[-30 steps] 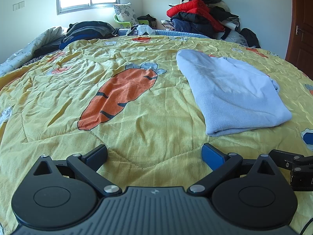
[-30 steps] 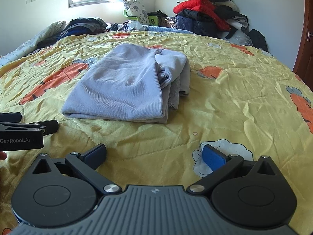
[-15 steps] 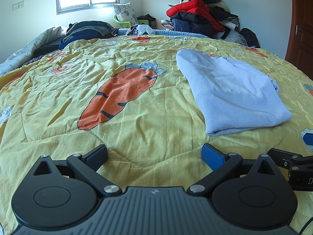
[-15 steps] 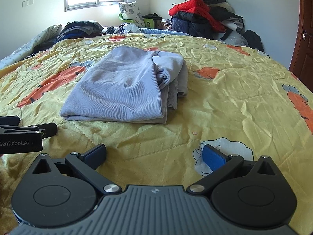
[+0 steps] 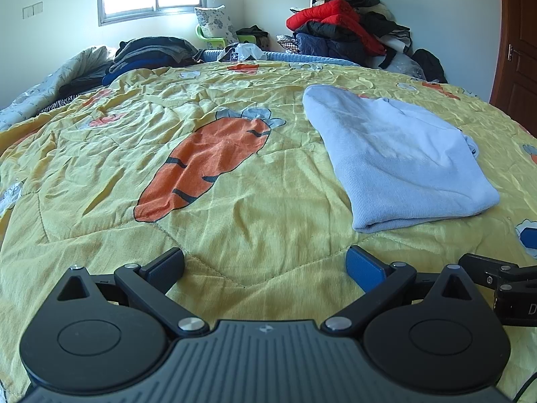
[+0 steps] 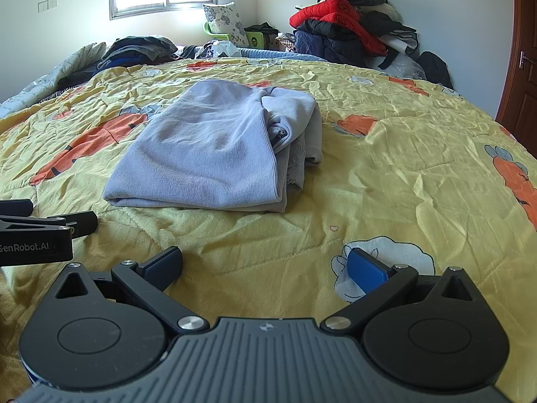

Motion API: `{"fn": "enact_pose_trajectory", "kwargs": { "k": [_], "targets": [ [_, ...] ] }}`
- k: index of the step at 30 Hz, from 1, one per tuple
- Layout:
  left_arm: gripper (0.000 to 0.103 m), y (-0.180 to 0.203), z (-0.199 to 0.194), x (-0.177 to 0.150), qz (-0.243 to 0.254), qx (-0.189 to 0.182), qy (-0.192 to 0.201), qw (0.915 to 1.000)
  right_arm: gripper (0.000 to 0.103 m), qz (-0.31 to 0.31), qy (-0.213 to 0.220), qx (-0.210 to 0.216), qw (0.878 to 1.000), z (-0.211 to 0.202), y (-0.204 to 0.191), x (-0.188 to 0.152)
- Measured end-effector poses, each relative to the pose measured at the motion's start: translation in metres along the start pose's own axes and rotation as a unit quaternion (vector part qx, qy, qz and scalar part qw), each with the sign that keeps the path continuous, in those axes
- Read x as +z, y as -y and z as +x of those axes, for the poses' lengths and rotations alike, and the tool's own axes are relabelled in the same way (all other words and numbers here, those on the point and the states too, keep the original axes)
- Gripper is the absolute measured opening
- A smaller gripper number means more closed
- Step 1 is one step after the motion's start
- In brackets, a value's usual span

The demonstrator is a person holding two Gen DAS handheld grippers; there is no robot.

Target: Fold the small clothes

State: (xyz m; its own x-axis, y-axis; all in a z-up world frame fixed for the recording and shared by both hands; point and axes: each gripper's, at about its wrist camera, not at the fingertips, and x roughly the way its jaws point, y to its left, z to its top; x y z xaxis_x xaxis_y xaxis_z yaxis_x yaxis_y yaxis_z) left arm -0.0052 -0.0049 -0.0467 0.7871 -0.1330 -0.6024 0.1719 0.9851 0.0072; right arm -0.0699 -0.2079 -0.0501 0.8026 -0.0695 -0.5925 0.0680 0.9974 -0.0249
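Observation:
A light blue-grey garment [image 5: 399, 158] lies folded on the yellow carrot-print bedspread [image 5: 235, 208]. In the right wrist view the folded garment [image 6: 214, 147] sits ahead and slightly left, with bunched layers at its right edge. My left gripper [image 5: 265, 263] is open and empty, low over the bedspread, left of and nearer than the garment. My right gripper [image 6: 265, 263] is open and empty, just short of the garment's near edge. Each gripper shows at the edge of the other's view: the right one [image 5: 496, 280], the left one [image 6: 43, 231].
A pile of red, black and navy clothes [image 5: 345, 30] is stacked in the far right corner. Dark clothes [image 5: 147, 53] and a patterned pillow [image 5: 214, 23] lie at the bed's far side under the window. A brown door [image 5: 517, 47] stands at right.
The left gripper has barely moved. The right wrist view has tilted up slightly; the garment looks the same and both grippers stay open.

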Motion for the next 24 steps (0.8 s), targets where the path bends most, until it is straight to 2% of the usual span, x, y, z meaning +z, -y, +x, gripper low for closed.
{"fn": "enact_pose_trajectory", "kwargs": {
  "k": [24],
  "targets": [
    [0.103,0.0002,-0.0013,-0.0016,-0.002,0.001,0.002,1.0000,0.103,0.000,0.000,0.000,1.000,0.0000,0.0002,-0.0002]
  ]
}}
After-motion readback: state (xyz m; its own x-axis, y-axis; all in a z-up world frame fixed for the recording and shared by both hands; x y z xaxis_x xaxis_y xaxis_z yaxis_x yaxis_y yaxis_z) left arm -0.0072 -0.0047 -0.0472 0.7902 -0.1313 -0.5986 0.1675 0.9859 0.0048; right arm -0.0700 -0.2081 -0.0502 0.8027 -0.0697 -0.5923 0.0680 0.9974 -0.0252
